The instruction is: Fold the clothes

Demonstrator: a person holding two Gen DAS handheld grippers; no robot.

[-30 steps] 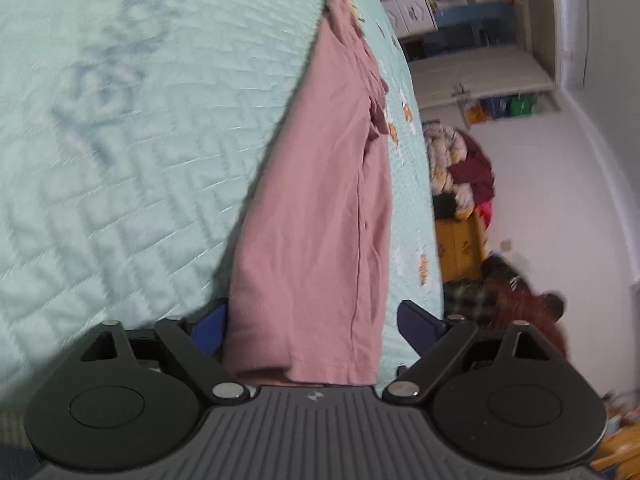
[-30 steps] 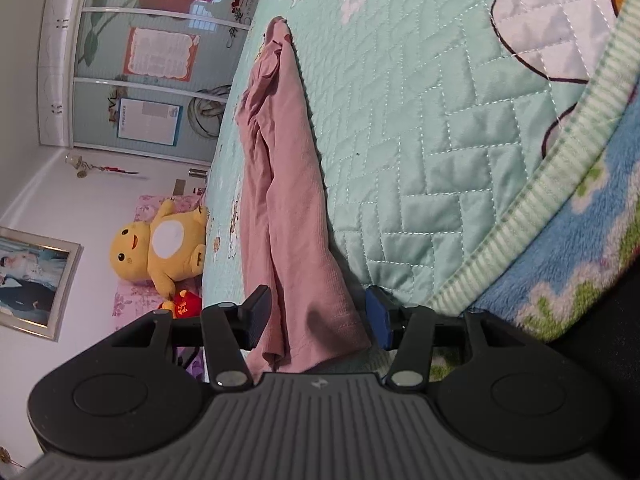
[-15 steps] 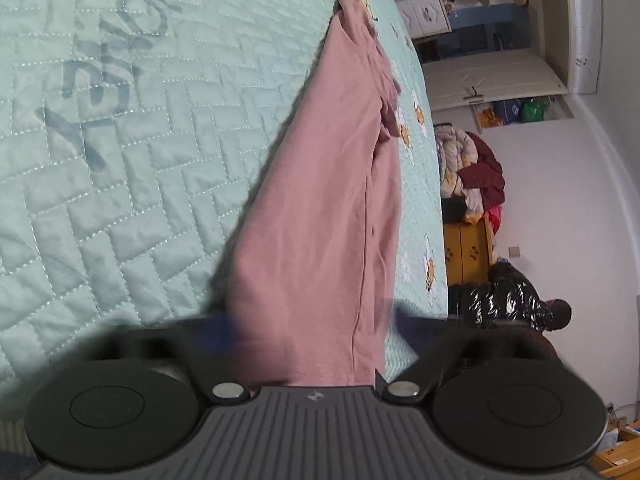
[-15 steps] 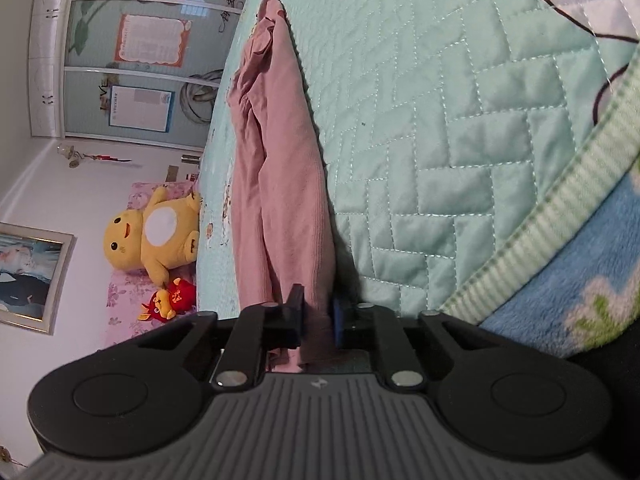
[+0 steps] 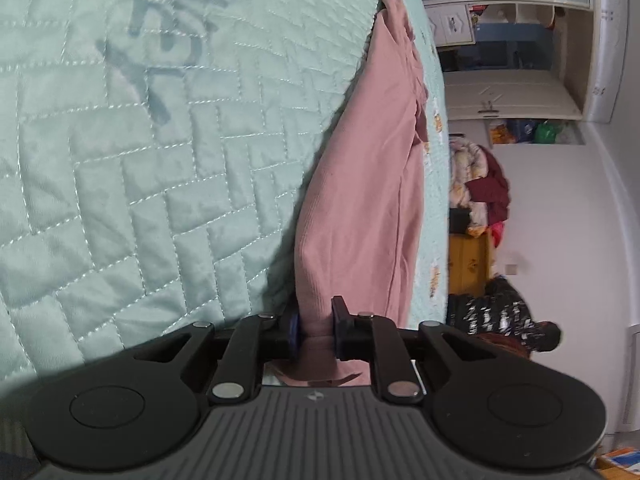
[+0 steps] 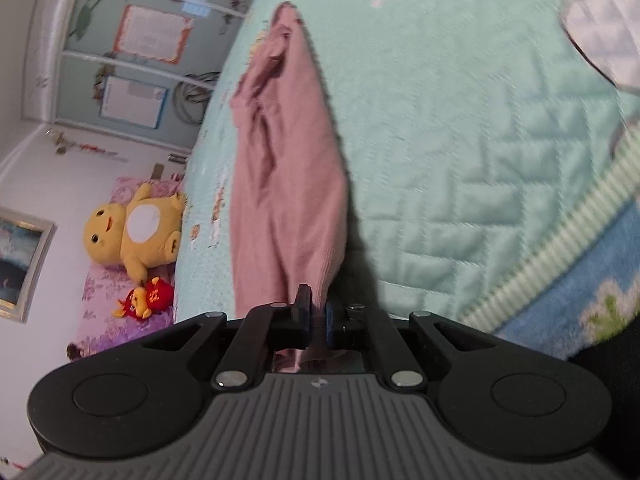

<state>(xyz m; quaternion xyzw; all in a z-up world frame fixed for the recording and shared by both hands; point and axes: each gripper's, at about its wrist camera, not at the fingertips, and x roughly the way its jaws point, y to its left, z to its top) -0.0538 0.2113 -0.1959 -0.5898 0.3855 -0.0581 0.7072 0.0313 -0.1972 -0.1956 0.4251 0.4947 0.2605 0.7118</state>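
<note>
A pink garment (image 5: 372,184) lies stretched out along the mint quilted bedspread (image 5: 140,160), running away from me. In the left wrist view my left gripper (image 5: 315,330) is shut on the garment's near hem, the cloth bunched between the blue pads. The right wrist view shows the same pink garment (image 6: 280,184) from its other near corner. My right gripper (image 6: 317,322) is shut on that corner, with a thin fold pinched between its pads. The cloth rises slightly off the bedspread (image 6: 460,152) near both grips.
A yellow plush toy (image 6: 136,232) and a small red one (image 6: 146,298) sit beyond the bed. A blue fleece blanket (image 6: 568,300) with a striped border lies at the right. Piled clothes (image 5: 480,184), a wooden cabinet (image 5: 468,268) and a person in a dark jacket (image 5: 504,320) are beside the bed.
Both grippers went from open around the hem to shut on it. The cloth near the grips has bunched and lifted a little off the bedspread.
</note>
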